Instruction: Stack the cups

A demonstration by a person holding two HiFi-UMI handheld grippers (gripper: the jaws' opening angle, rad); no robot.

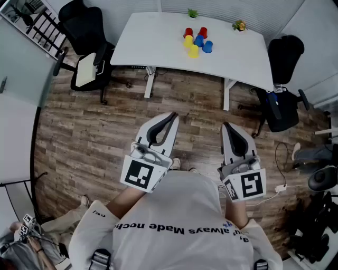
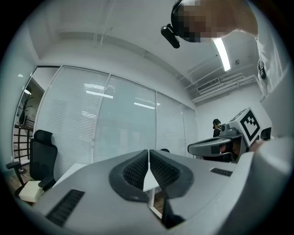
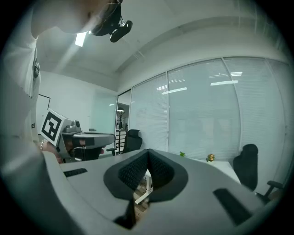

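Several cups stand in a loose cluster on the far white table (image 1: 158,42): two red cups (image 1: 188,32), two blue cups (image 1: 198,40) and two yellow cups (image 1: 194,51). None is stacked. Both grippers are held close to my body over the wooden floor, far short of the table. My left gripper (image 1: 173,115) (image 2: 148,151) is shut with nothing in it. The right gripper (image 1: 226,125) (image 3: 148,151) is likewise shut and empty. Neither gripper view shows the cups.
A small green plant (image 1: 192,13) and a yellow-flowered one (image 1: 239,25) sit at the table's back edge. One black office chair (image 1: 84,31) stands left of the table and another chair (image 1: 282,58) right of it. Wooden floor (image 1: 105,132) lies between me and the table.
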